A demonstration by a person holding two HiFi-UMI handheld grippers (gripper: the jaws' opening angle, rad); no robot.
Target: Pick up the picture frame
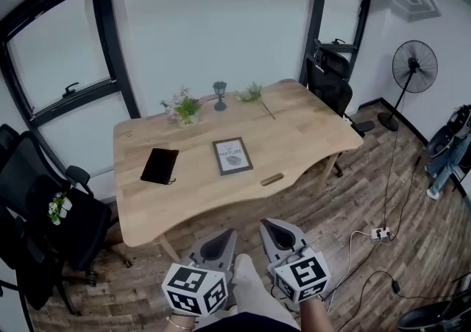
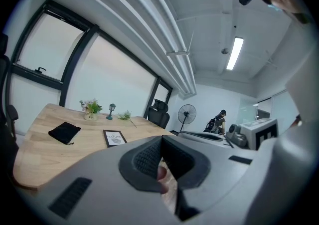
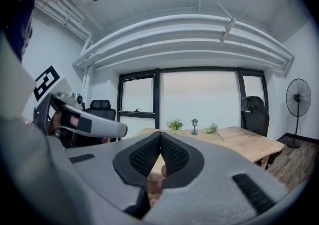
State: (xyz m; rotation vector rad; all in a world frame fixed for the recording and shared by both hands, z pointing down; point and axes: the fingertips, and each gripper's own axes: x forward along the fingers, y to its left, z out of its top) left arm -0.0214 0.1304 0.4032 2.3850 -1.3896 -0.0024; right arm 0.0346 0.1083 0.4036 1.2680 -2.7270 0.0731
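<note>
Fingers (image 2: pixel 145 158) of the left gripper (image 1: pixel 223 241) are pressed together with nothing between them; the fingers (image 3: pixel 144 155) of the right gripper (image 1: pixel 274 232) are likewise closed and empty; both grippers are held side by side, short of the near edge of one pale wooden worktop (image 1: pixel 309 132) that spreads ahead of the fingers; two black office chairs (image 1: pixel 44 205) stand off it, one far left of the fingers, the other beyond the worktop's far right corner; one standing fan (image 1: pixel 413 67) is far off to the right; on the worktop, ahead and left of the fingers, lies one flat black pouch (image 1: pixel 160 166), closed, its contents unseen; one picture frame (image 1: pixel 232 156) lies flat almost straight ahead of the fingers, mid-worktop, well apart from them, its print reading "NATURE" above a grey motif; at the far edge, one small pot (image 1: pixel 184 111) holds green and white flowers; right of it stand one little dark lantern (image 1: pixel 220 95) and one loose green sprig (image 1: pixel 252 93); one short wooden piece (image 1: pixel 271 179) lies nearest the fingers.
</note>
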